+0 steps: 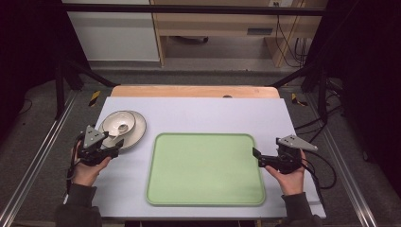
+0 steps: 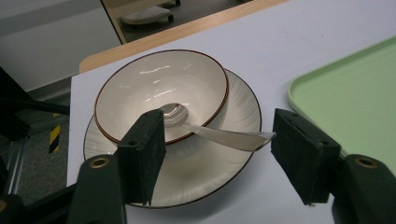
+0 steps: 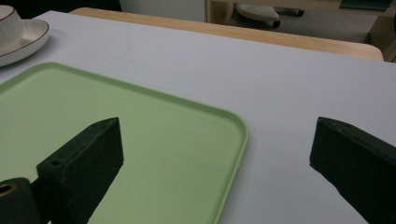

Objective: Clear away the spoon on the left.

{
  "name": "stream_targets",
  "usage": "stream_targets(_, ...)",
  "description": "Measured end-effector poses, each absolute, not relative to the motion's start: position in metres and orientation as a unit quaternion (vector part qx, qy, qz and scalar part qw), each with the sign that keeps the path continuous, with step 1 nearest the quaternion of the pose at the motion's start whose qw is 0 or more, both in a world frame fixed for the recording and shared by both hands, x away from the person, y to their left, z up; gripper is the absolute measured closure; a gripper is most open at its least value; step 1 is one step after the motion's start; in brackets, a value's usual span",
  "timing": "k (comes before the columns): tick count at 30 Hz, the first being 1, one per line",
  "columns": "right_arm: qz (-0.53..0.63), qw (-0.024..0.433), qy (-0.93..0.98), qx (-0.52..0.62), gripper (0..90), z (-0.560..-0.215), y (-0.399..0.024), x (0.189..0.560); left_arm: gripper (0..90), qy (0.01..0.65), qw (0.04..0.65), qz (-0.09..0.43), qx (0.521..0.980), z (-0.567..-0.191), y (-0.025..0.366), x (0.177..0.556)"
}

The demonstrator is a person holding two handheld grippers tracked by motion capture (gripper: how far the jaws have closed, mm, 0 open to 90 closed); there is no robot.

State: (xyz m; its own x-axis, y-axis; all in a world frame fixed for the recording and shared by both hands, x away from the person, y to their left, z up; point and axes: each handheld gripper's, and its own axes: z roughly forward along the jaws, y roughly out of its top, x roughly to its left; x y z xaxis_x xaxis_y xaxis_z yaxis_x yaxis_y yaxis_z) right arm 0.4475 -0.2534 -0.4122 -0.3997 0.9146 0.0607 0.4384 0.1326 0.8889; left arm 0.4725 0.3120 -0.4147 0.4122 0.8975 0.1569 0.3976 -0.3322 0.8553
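Observation:
A cream bowl (image 1: 119, 123) with a brown rim sits on a white plate (image 1: 137, 135) at the table's left. In the left gripper view a metal spoon (image 2: 224, 136) lies in the bowl (image 2: 161, 88), its handle sticking out over the plate (image 2: 210, 172). My left gripper (image 1: 117, 146) (image 2: 217, 128) is open just short of the plate, its jaws either side of the spoon handle. A light green tray (image 1: 205, 169) lies bare in the middle. My right gripper (image 1: 257, 157) (image 3: 217, 135) is open at the tray's right edge (image 3: 240, 140), one jaw over the tray, one over the table.
A pale sheet (image 1: 198, 111) covers the wooden table (image 1: 194, 91), whose far edge shows bare. Black frame posts (image 1: 59, 71) stand at both sides, and cables (image 1: 326, 170) trail at the right. The plate (image 3: 23, 42) and bowl (image 3: 9, 23) show at the far left of the right gripper view.

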Motion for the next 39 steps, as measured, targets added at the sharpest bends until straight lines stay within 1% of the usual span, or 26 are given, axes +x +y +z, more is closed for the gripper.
stream_targets(5,0.449,0.263,0.708,0.478,3.2,-0.4132,-0.2527,0.4483,45.1,0.434,0.381,0.328,0.748,-0.4166,0.3135,0.4731)
stream_targets(6,0.448,0.263,0.708,0.478,3.2,-0.4135,-0.2525,0.4486,45.1,0.434,0.38,0.328,0.748,-0.4169,0.3139,0.4737)
stream_targets(7,0.445,0.262,0.71,0.479,3.2,-0.4142,-0.2518,0.449,48.6,0.434,0.381,0.326,0.748,-0.4177,0.3138,0.4744)
stream_targets(9,0.445,0.262,0.71,0.479,3.2,-0.4145,-0.2514,0.4492,51.5,0.434,0.38,0.325,0.749,-0.4181,0.3136,0.4749)
stream_targets(10,0.445,0.261,0.71,0.479,3.2,-0.4149,-0.2509,0.4495,51.5,0.433,0.38,0.325,0.75,-0.4185,0.3132,0.4755)
stream_targets(11,0.443,0.261,0.712,0.479,3.2,-0.4156,-0.2504,0.4501,54.9,0.431,0.379,0.327,0.75,-0.4189,0.3123,0.4762)
stream_targets(15,0.441,0.26,0.713,0.479,3.2,-0.416,-0.2498,0.4504,60.0,0.429,0.38,0.329,0.75,-0.4189,0.311,0.4769)
stream_targets(18,0.441,0.26,0.713,0.48,3.2,-0.416,-0.2497,0.4505,61.9,0.428,0.379,0.331,0.751,-0.4189,0.3094,0.4773)
stream_targets(20,0.44,0.26,0.713,0.48,3.2,-0.416,-0.2498,0.4505,65.8,0.427,0.377,0.333,0.751,-0.4183,0.3086,0.4772)
stream_targets(25,0.438,0.26,0.714,0.48,3.1,-0.4164,-0.2497,0.4507,70.1,0.429,0.379,0.335,0.749,-0.4167,0.3087,0.4762)
stream_targets(30,0.438,0.259,0.715,0.479,3.2,-0.4166,-0.2497,0.4508,77.0,0.433,0.376,0.34,0.746,-0.415,0.309,0.4743)
stream_targets(39,0.435,0.258,0.717,0.479,3.2,-0.4168,-0.2495,0.4509,83.2,0.438,0.36,0.35,0.746,-0.4142,0.3084,0.4726)
